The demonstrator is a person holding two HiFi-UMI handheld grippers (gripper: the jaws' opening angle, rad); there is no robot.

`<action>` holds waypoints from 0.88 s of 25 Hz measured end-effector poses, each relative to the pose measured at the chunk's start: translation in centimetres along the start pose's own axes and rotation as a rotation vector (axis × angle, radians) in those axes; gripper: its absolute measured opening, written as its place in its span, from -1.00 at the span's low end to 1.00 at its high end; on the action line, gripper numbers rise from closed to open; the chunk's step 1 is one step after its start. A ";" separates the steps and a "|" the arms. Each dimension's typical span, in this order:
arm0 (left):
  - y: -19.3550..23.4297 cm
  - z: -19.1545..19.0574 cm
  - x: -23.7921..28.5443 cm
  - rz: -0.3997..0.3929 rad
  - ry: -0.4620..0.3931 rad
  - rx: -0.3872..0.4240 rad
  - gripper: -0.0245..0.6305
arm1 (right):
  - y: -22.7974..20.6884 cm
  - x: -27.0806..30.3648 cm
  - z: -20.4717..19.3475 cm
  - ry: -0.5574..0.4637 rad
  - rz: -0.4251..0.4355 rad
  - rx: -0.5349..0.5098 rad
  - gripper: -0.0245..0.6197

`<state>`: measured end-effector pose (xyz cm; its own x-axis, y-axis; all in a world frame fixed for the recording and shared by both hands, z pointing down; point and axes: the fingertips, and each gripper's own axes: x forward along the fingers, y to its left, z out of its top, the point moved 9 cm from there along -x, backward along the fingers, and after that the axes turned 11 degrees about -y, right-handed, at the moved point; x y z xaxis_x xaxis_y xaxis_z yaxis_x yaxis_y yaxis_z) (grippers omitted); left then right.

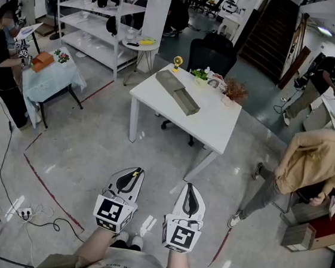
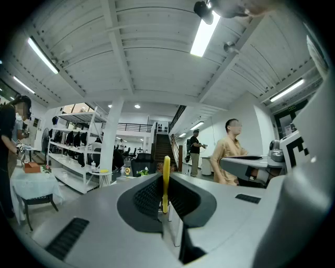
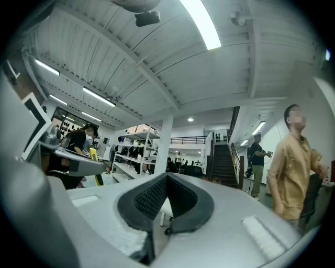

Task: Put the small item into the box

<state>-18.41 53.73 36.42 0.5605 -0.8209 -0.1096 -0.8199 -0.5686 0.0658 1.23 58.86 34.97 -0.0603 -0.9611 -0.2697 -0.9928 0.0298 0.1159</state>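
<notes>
A thin yellow item (image 2: pixel 166 166) stands upright between the jaws of my left gripper (image 2: pixel 165 194), which is shut on it. In the head view the left gripper (image 1: pixel 131 177) and the right gripper (image 1: pixel 190 193) are held side by side, low over the floor. They are well short of the white table (image 1: pixel 216 127). A long grey-olive box (image 1: pixel 178 92) lies on that table. My right gripper (image 3: pixel 167 180) is shut with nothing in it. In the right gripper view the yellow item (image 3: pixel 93 154) shows at the left.
On the table's far edge are a small yellow fan (image 1: pixel 177 61), a plant (image 1: pixel 200 74) and dried flowers (image 1: pixel 236 91). Behind it stands a black chair (image 1: pixel 211 54). A person in a tan shirt (image 1: pixel 314 165) is at the right. A red floor line (image 1: pixel 47 189) and a cable (image 1: pixel 24 212) lie to the left.
</notes>
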 end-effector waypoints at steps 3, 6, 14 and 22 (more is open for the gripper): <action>0.0 0.1 0.1 0.000 0.000 -0.001 -0.83 | 0.0 0.1 0.3 0.034 0.006 -0.026 -0.93; 0.4 -0.2 0.2 0.000 0.000 -0.001 -0.83 | 0.4 0.3 -0.2 0.001 0.004 -0.004 -0.93; 0.8 -0.6 1.1 -0.003 0.009 -0.005 -0.83 | 0.1 1.0 -0.9 -0.002 -0.005 0.009 -0.93; 0.5 -0.6 2.2 0.020 0.008 -0.007 -0.83 | -2.7 1.5 -2.4 -0.023 0.032 0.185 -0.17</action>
<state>-17.54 51.65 36.81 0.5448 -0.8325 -0.1004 -0.8302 -0.5523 0.0749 4.04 56.72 36.52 -0.0920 -0.9524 -0.2907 -0.9923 0.1120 -0.0527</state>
